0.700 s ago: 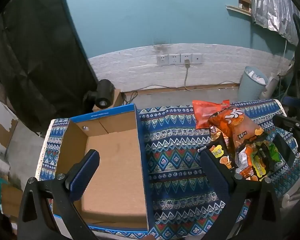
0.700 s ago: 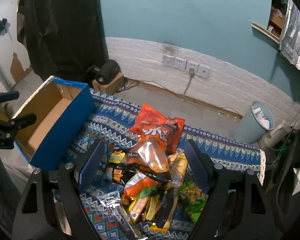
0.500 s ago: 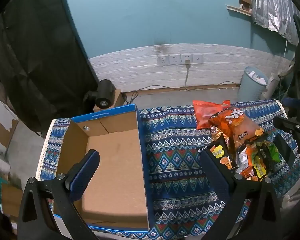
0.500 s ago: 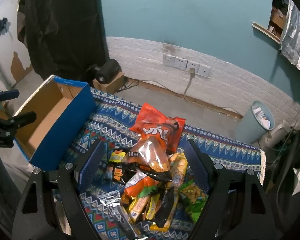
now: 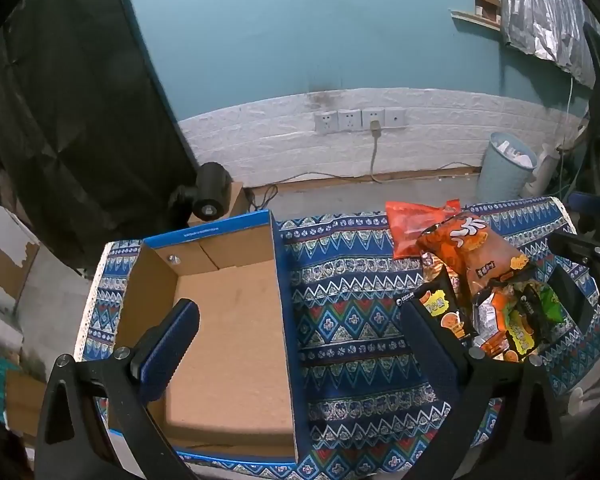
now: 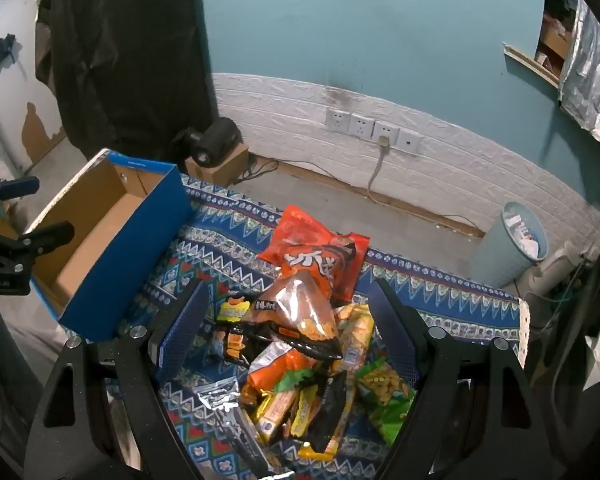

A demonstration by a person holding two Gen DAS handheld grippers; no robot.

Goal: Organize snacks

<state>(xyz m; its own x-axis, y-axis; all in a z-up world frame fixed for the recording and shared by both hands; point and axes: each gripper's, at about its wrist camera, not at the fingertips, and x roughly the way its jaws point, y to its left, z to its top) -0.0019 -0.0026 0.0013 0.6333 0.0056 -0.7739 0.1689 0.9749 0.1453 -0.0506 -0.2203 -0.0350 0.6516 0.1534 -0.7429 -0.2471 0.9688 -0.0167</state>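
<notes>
Low over a table draped in a blue patterned cloth [image 5: 352, 320], two handheld grippers hang side by side with nothing in either. On the left of the table sits an open cardboard box [image 5: 228, 320] with blue outer walls, its brown floor bare. The left gripper [image 5: 300, 332] hovers above the box's right wall, its fingers spread wide and released: one blue pad [image 5: 168, 344] over the box floor, the other over the cloth just beside the snacks. To the right, well apart from the box, lies a heap of snack packets [image 6: 300, 340]. An orange chip bag [image 6: 320, 268] with white lettering rests on a flat red packet [image 6: 300, 232] at the far end of the heap; a clear-fronted bag of orange crisps [image 6: 300, 312] lies on top nearer the middle, with yellow bars, a silver wrapper [image 6: 220, 396] and a green packet [image 6: 384, 396] jumbled below it. The right gripper [image 6: 288, 336] is poised over this heap, its fingers also released and wide apart, one on each side of the pile; I cannot tell whether either touches a packet. Beyond the table, a teal wall with a white lower band carries a row of sockets [image 5: 358, 120], and a pale blue bin [image 5: 506, 168] stands on the floor to the right.
</notes>
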